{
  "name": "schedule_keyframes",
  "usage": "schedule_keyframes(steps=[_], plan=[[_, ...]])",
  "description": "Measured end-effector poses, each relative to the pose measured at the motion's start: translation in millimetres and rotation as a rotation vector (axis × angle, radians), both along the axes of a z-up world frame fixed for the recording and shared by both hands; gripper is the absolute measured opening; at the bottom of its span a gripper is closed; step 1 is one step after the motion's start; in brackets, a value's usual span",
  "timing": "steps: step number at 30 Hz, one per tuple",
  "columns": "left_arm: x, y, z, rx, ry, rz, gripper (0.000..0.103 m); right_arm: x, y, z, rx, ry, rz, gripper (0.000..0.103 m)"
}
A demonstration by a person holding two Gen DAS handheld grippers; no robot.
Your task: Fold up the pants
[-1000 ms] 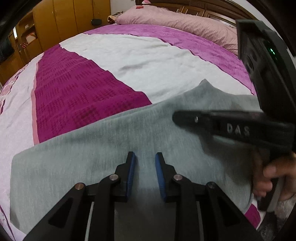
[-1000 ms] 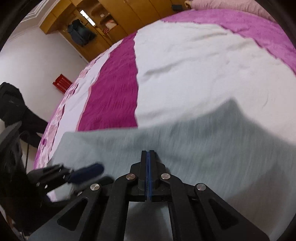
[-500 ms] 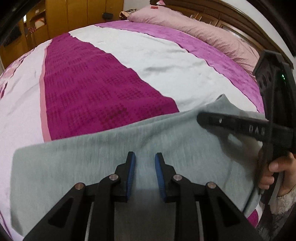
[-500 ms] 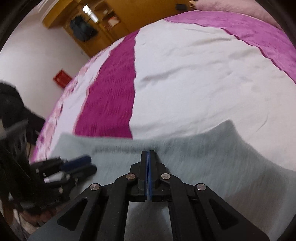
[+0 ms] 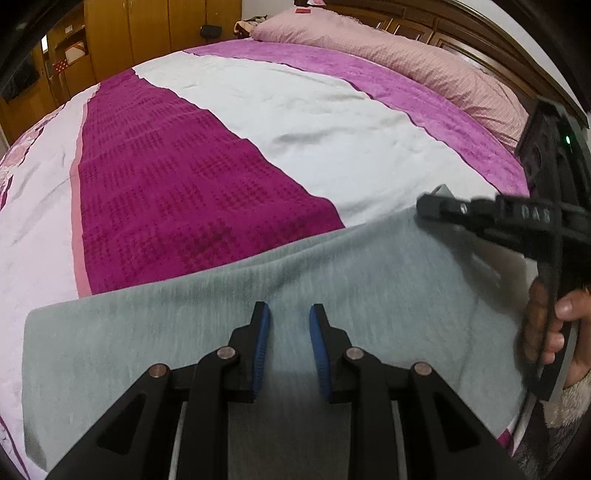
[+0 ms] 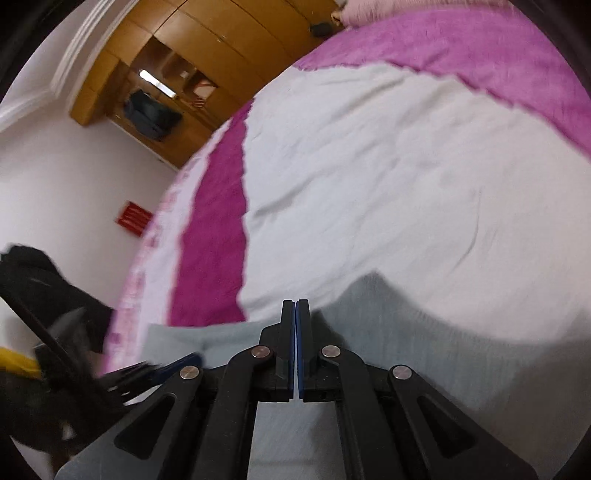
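Observation:
Grey pants lie flat along the near side of the bed, with a small peak at their far right corner. My left gripper hovers over their middle, its blue pads a little apart with nothing between them. In the right wrist view it shows blurred at the lower left. My right gripper is shut, pads together with no cloth seen between them, low over the pants at their far edge. In the left wrist view its tip sits just beside that corner peak.
The bedspread has a magenta panel, a white panel and a purple band. A pink pillow lies by the wooden headboard, and wardrobes stand behind. A hand holds the right gripper's handle.
The right gripper has slid rightward across the pants toward their far right corner and has rolled. The left gripper has stayed over the pants' middle, its gap unchanged.

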State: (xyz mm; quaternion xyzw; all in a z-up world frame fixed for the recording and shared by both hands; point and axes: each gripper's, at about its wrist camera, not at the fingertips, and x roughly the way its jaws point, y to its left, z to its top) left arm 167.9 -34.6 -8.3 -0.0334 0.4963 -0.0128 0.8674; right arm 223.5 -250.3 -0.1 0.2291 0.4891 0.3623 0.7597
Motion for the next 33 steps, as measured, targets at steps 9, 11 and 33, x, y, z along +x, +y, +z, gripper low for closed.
schedule_keyframes(steps=[9, 11, 33], plan=[[2.0, -33.0, 6.5, 0.012, -0.029, -0.041, 0.024, -18.7, -12.6, 2.0, -0.094, -0.053, 0.003, 0.0], [3.3, -37.6, -3.1, 0.033, -0.005, -0.032, 0.024, -19.8, -18.0, -0.3, -0.095, -0.039, 0.003, 0.0], [-0.3, -135.4, 0.1, -0.025, -0.027, -0.175, 0.024, -77.4, -208.5, -8.5, -0.042, -0.013, -0.211, 0.0]])
